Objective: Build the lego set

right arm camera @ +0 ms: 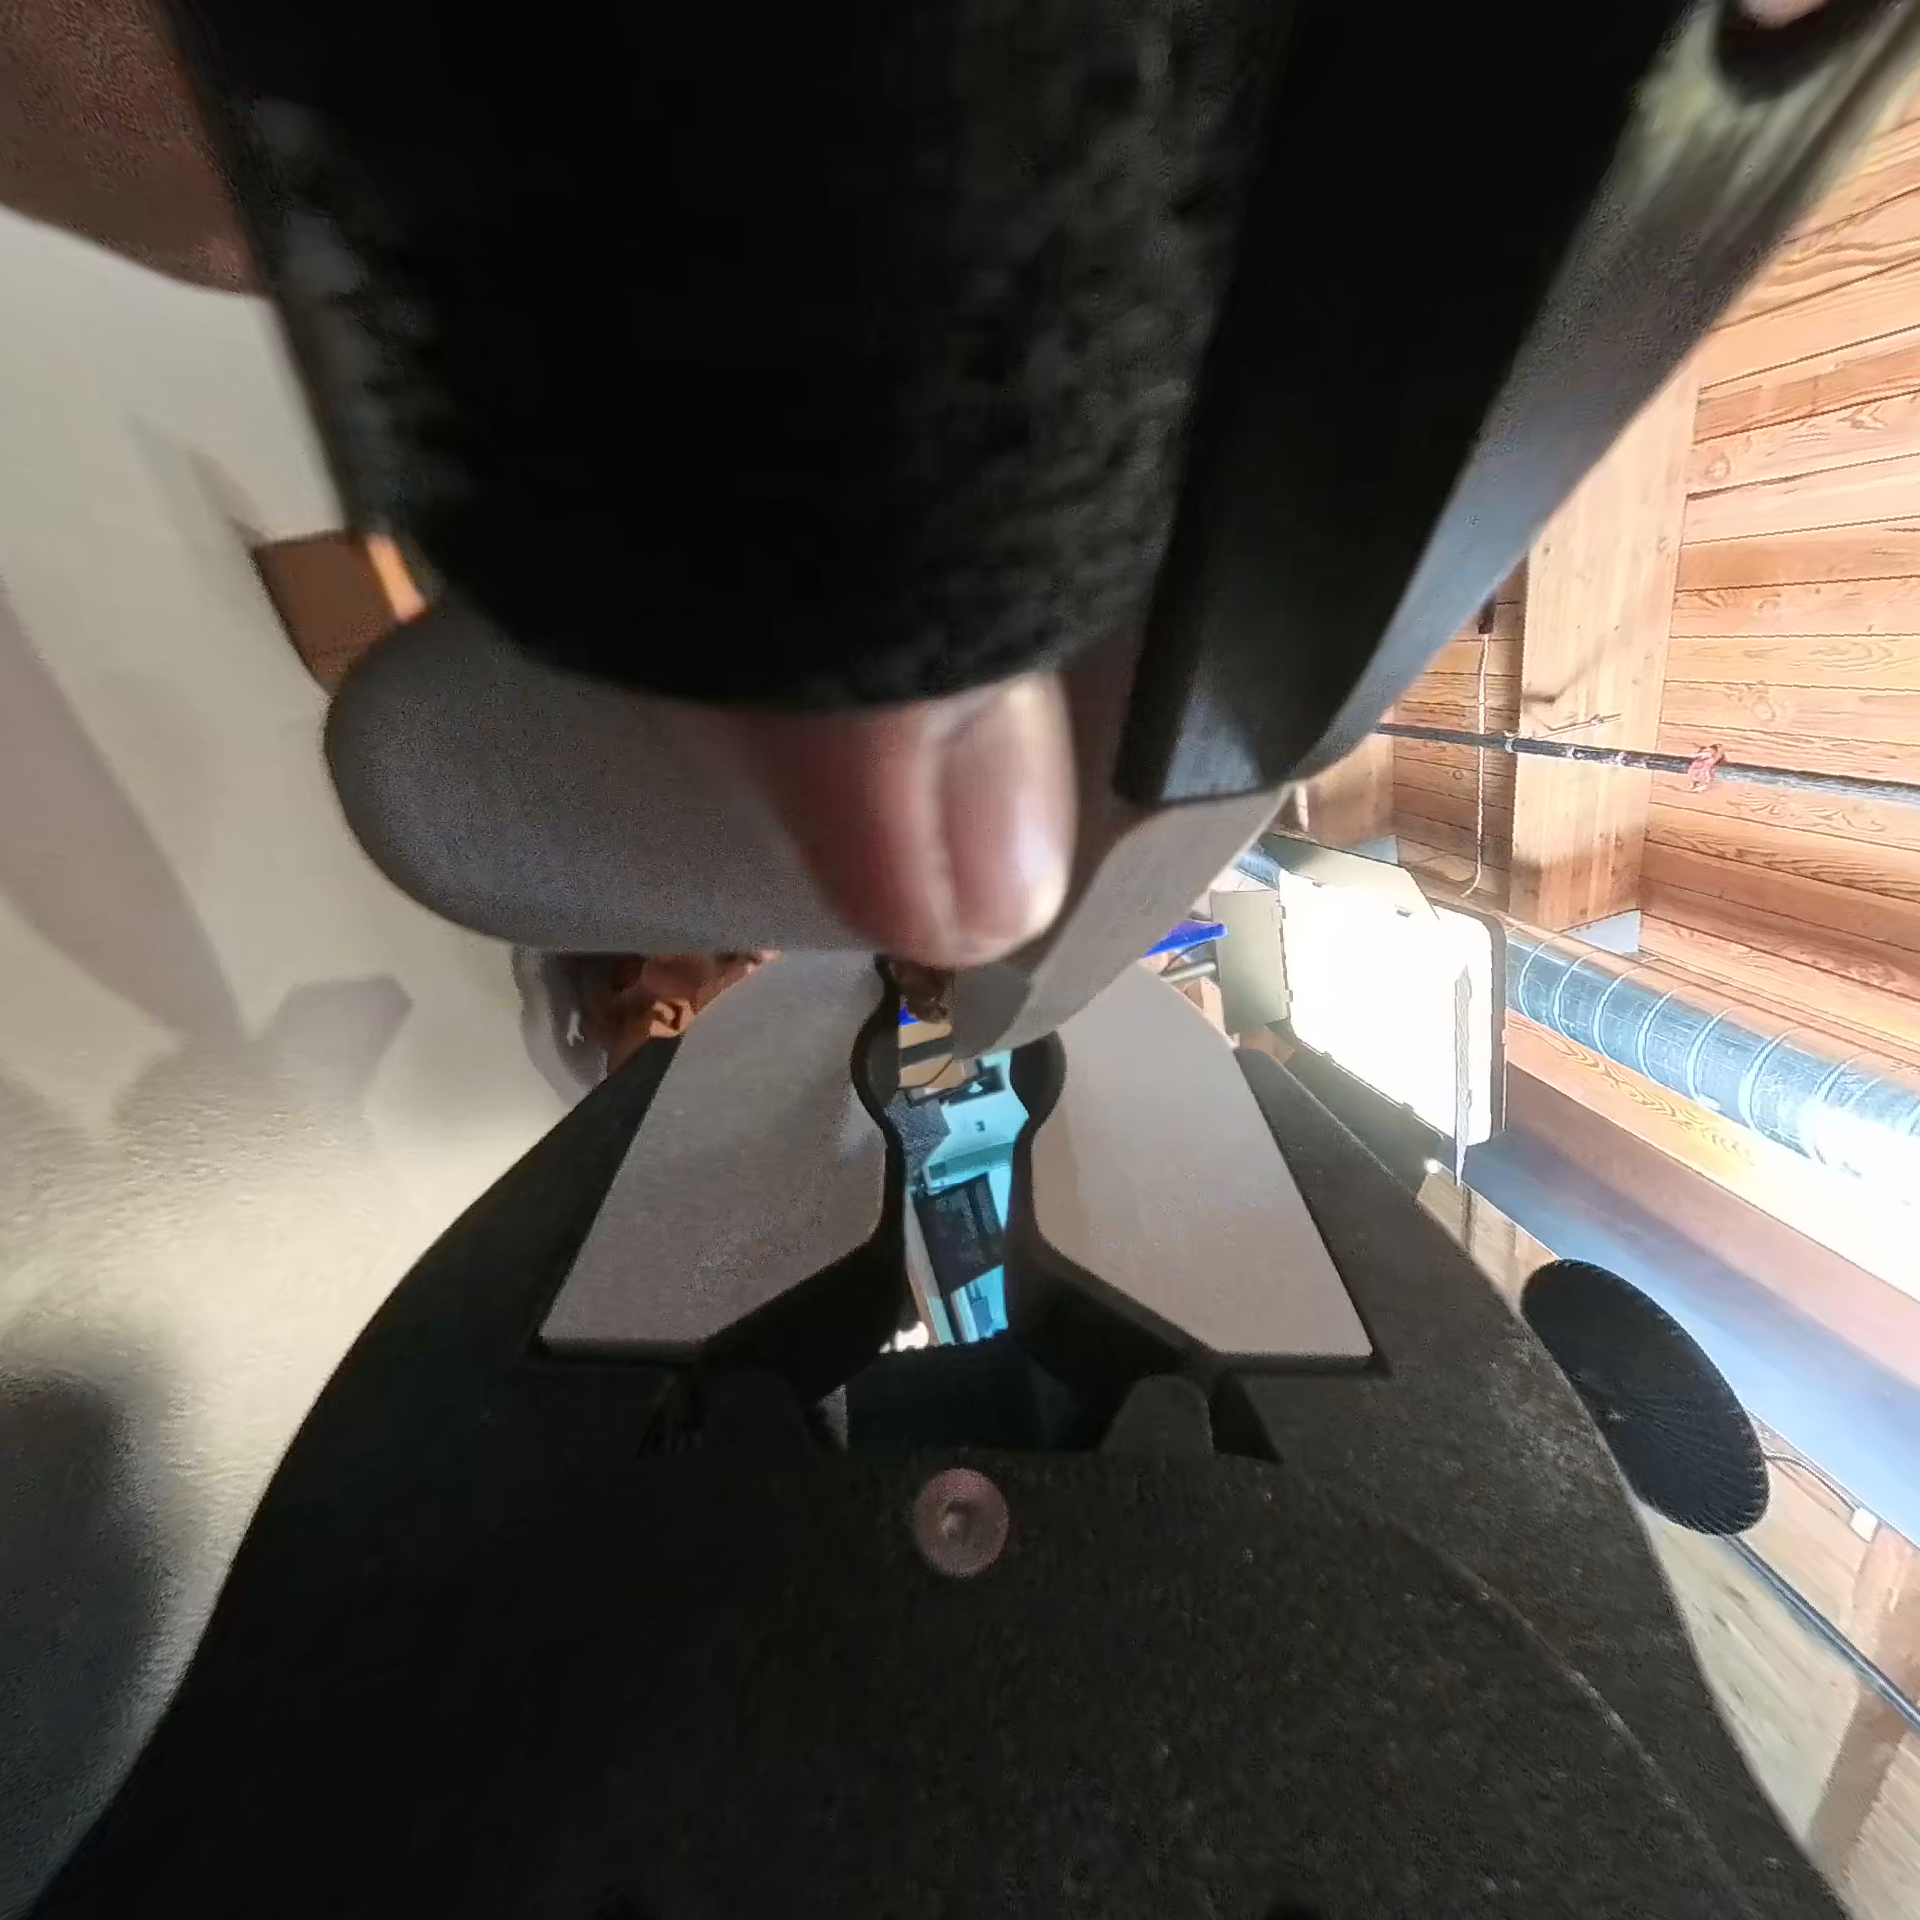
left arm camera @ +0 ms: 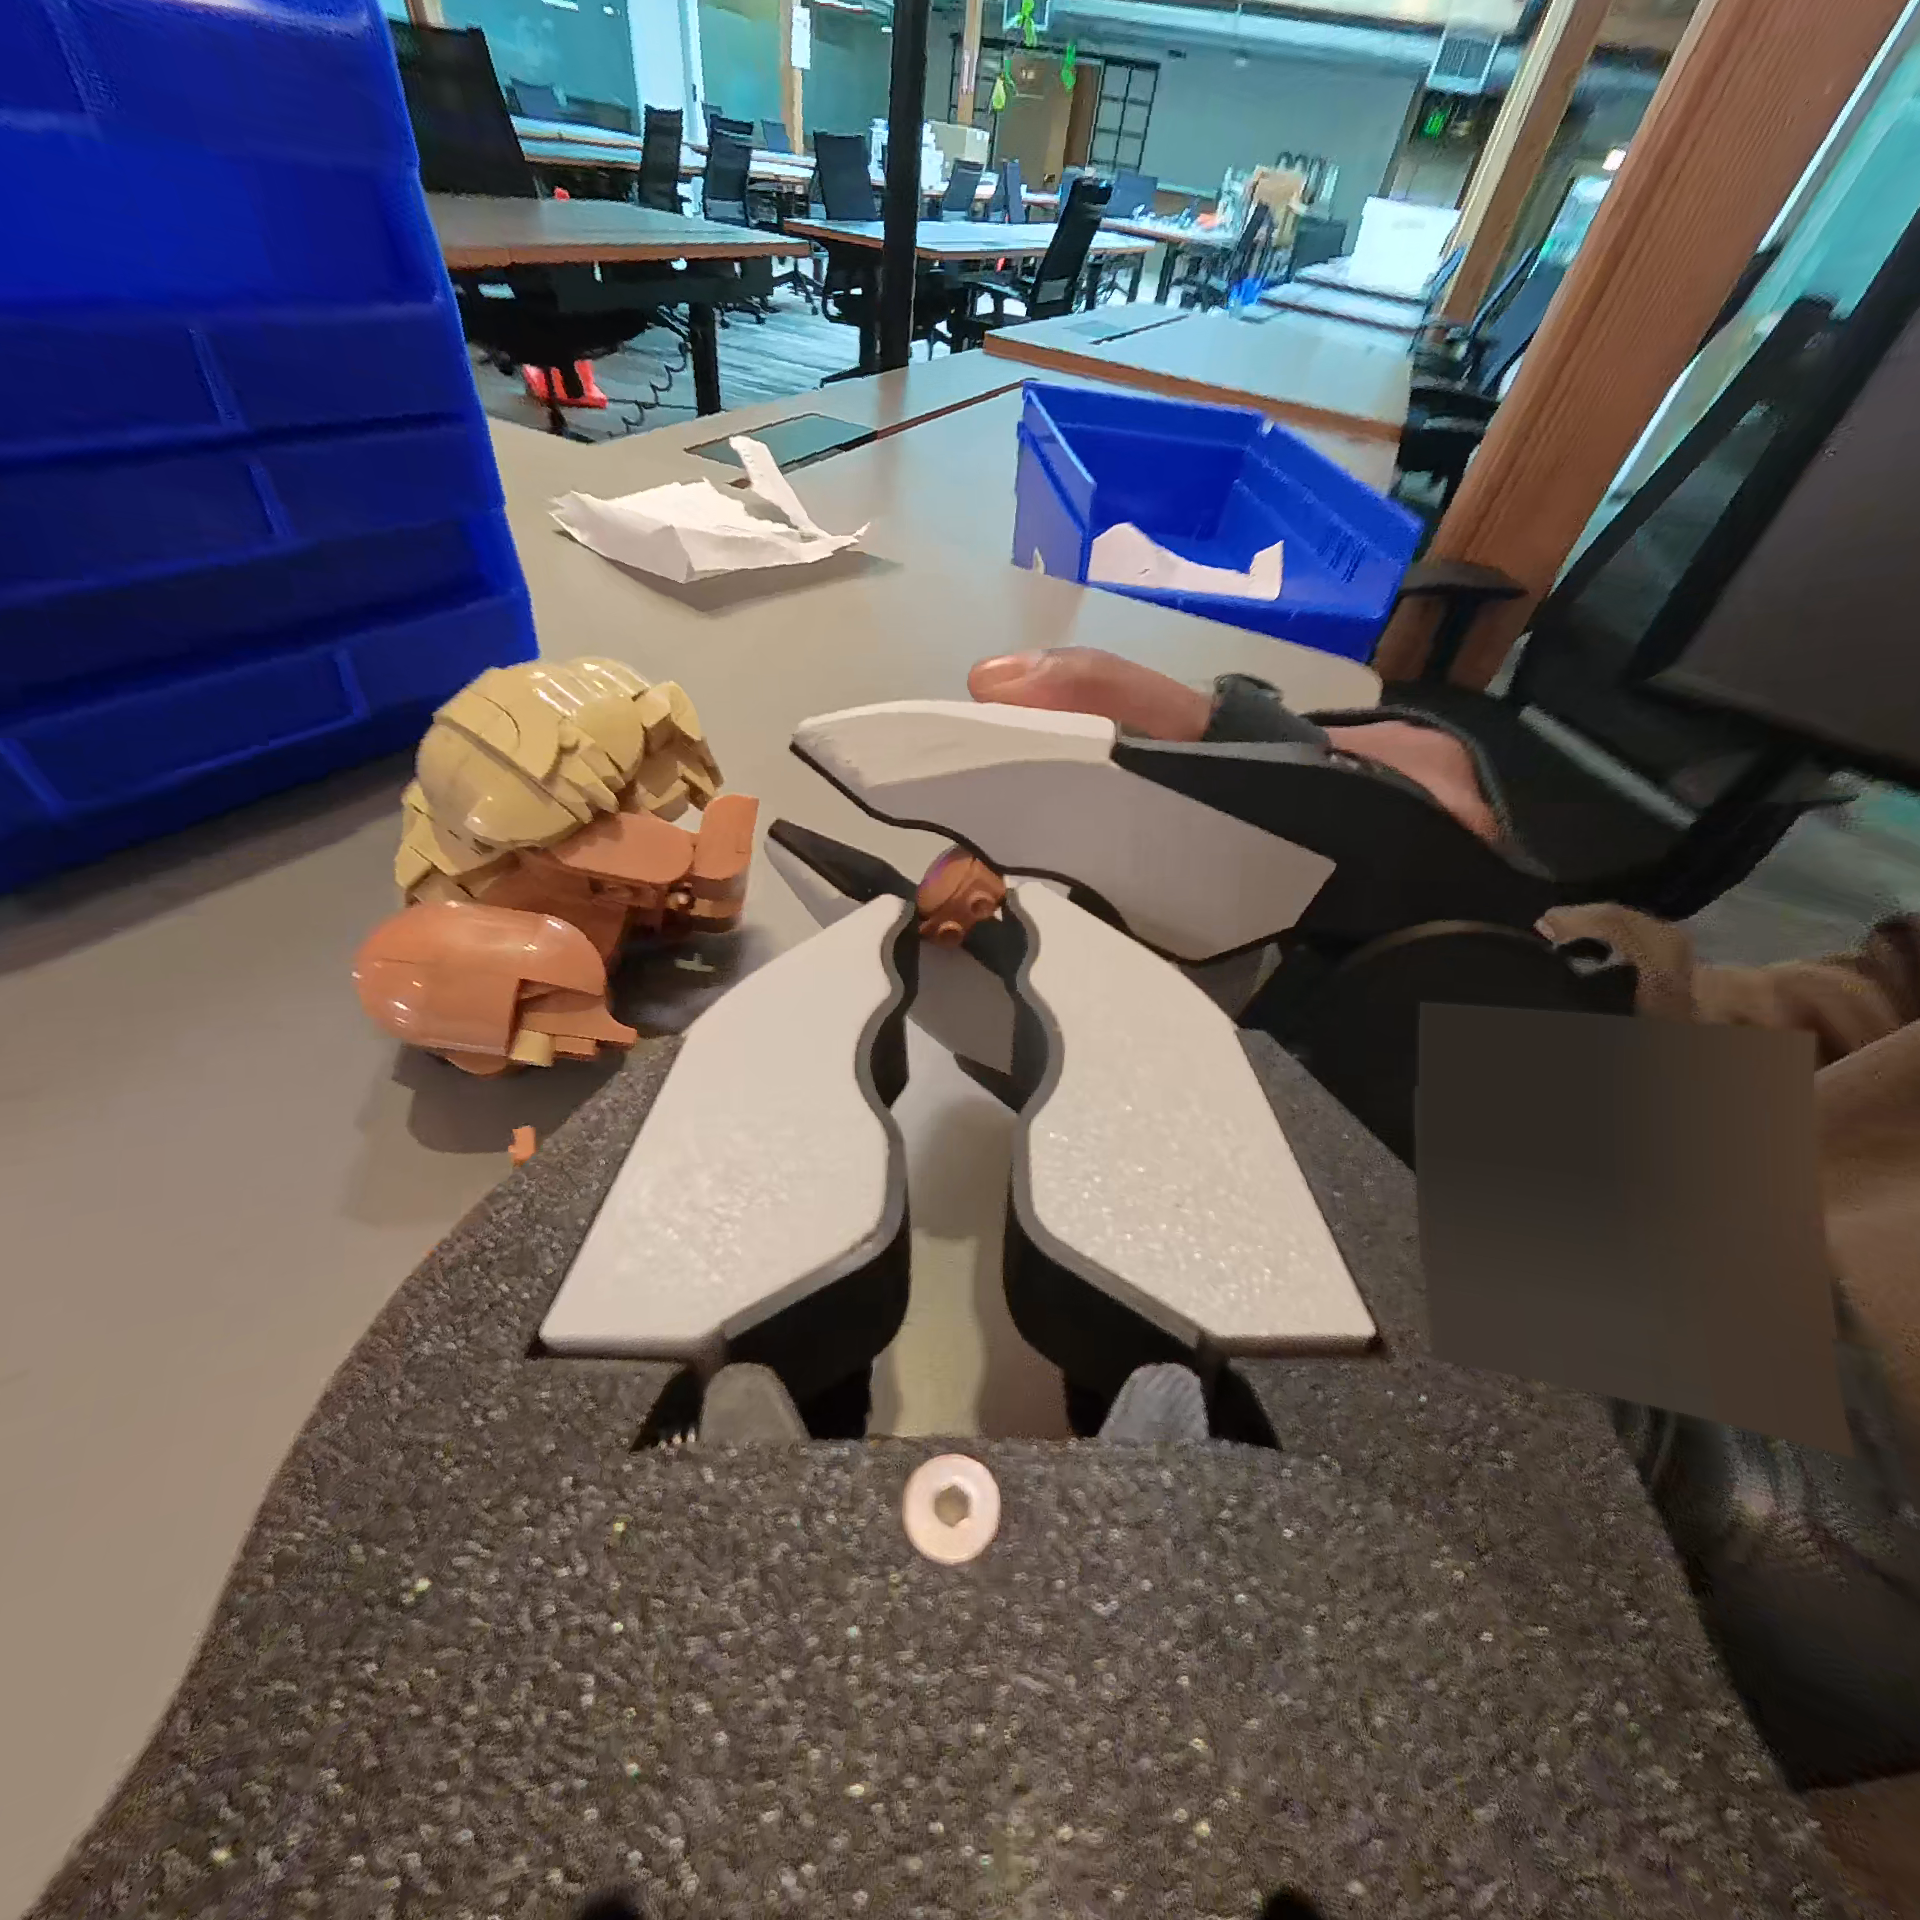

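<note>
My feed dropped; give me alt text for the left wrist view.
The left gripper pinches a small brown piece, with the right gripper meeting it. A tan and brown lego figure lies on the grey table beside blue bins.

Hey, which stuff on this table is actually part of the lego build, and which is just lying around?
Part of the build:
- small brown piece, pinched at the left gripper tips
- right gripper, meeting that piece
- tan and brown lego model

Lying about:
- torn white paper
- small blue bin
- big blue bin
</note>
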